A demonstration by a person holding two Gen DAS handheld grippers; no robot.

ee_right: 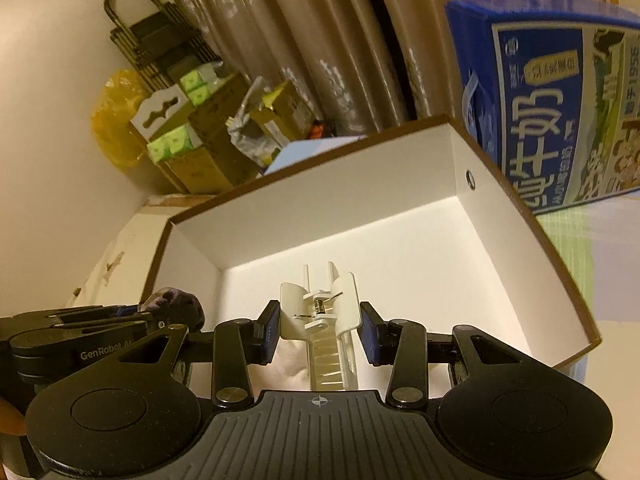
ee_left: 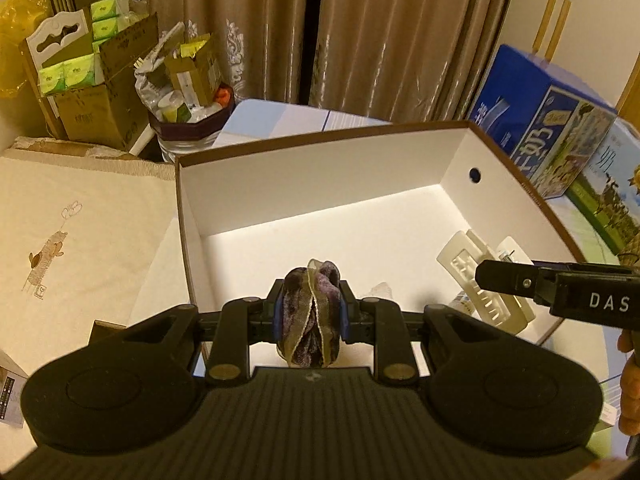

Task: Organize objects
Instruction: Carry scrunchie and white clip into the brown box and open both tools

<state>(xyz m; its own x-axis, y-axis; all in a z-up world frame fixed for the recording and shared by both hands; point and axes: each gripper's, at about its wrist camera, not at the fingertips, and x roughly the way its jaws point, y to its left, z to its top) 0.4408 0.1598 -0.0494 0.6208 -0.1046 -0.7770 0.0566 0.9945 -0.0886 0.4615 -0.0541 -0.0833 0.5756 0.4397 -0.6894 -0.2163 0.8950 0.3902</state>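
The left gripper (ee_left: 310,316) has its two blue-padded fingers closed tight on a bunched purple velvet scrunchie with pale gauzy trim (ee_left: 312,312), which sits squeezed upright between the pads, right at the near edge of an open cardboard box with a brown outside and white inside (ee_left: 320,176). The right gripper (ee_right: 319,330) reaches over the near right part of the same box; its jaws stand apart with a large cream-white plastic claw hair clip (ee_right: 320,320) between them. The clip's wings lie just beside each blue pad, but whether the pads actually touch it cannot be told, and the clip appears to rest on the box floor. In the left wrist view that hair clip (ee_left: 480,280) lies in the near right corner of the box, partly under the black finger of the right gripper (ee_left: 516,280). Counted, there is one scrunchie, one hair clip and one box; a small clear object just right of the scrunchie is too hidden to name. The box's right wall has one small round hole. The box sits on a pale surface, with a cream cloth bearing a small embroidered dog (ee_left: 60,240) to its left. To the far right stands a blue printed milk carton case (ee_right: 560,100). At the far left, brown cardboard boxes hold green tissue packs (ee_left: 76,72), in front of beige curtains (ee_left: 380,32).
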